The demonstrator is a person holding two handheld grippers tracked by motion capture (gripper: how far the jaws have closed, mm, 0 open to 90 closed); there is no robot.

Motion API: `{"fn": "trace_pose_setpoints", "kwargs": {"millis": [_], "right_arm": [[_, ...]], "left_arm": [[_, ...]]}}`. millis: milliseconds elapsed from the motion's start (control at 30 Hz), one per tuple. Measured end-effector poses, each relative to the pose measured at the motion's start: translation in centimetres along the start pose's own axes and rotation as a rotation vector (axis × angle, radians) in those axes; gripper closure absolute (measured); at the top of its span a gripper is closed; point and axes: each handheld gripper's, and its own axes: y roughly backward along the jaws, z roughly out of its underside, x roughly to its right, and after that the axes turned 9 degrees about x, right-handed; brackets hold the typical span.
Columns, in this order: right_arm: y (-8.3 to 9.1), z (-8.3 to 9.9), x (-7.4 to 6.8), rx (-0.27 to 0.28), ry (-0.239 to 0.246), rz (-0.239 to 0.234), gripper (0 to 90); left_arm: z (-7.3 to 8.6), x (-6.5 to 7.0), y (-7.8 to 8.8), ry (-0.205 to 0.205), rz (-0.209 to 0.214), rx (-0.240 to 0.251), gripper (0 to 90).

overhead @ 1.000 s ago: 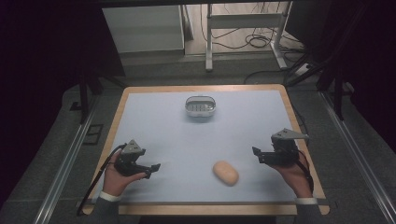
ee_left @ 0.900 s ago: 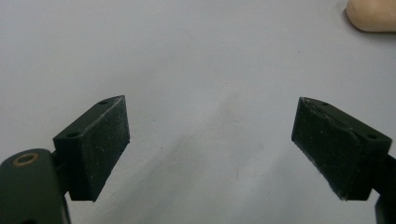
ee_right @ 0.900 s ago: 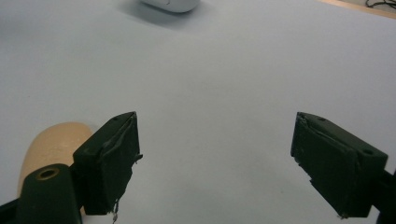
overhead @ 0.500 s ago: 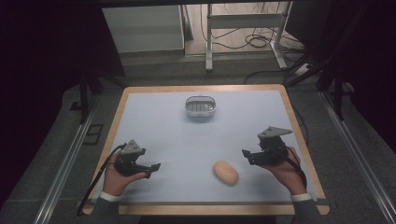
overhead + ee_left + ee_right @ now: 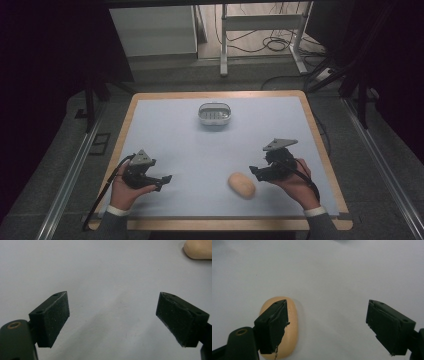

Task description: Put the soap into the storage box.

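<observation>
Left gripper (image 5: 165, 179) sat low at the near left of the table, held in the person's left hand (image 5: 127, 192), its jaws spread wide with only bare tabletop between them; in the left gripper view (image 5: 112, 312) the pads touched nothing, and the tan bread roll (image 5: 198, 248) showed far off at the top right corner. Further right lay that bread roll (image 5: 242, 185), an oval loaf resting flat on the pale blue sheet near the front edge, just beside the right gripper (image 5: 254, 172). That gripper, held in the person's right hand (image 5: 295, 180), pointed toward the roll with its jaws parted; they had just been closing somewhat, yet nothing was caught between them. In the right gripper view (image 5: 325, 325) one jaw stood in front of the roll (image 5: 292, 322), so whether it touched the crust could not be told, while the other jaw stood well apart over bare surface.

Beyond both grippers, near the far middle of the table (image 5: 310, 120), stood a small metal dish (image 5: 214, 113) with a white rim. The table had a wooden border around the blue sheet. Behind it the grey floor carried a white cabinet (image 5: 152, 30), a metal frame (image 5: 260, 22) and loose cables (image 5: 272, 45), with dark surroundings at both sides.
</observation>
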Motion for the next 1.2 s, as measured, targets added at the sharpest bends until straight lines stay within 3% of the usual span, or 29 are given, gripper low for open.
{"fn": "trace_pose_setpoints", "kwargs": {"millis": [667, 933, 1200], "right_arm": [[-2.3, 0.0, -2.2, -0.086, 0.046, -0.062, 19.8], [-3.5, 0.3, -2.8, -0.143, 0.053, -0.086, 21.3], [-4.4, 0.7, -4.5, -0.204, 0.075, -0.136, 21.7]], "left_arm": [[0.0, 0.1, 0.0, 0.003, 0.001, 0.001, 11.4], [0.1, 0.0, -0.2, 0.002, 0.013, -0.013, 11.1], [0.0, 0.0, -0.1, 0.001, 0.012, -0.011, 11.1]]}}
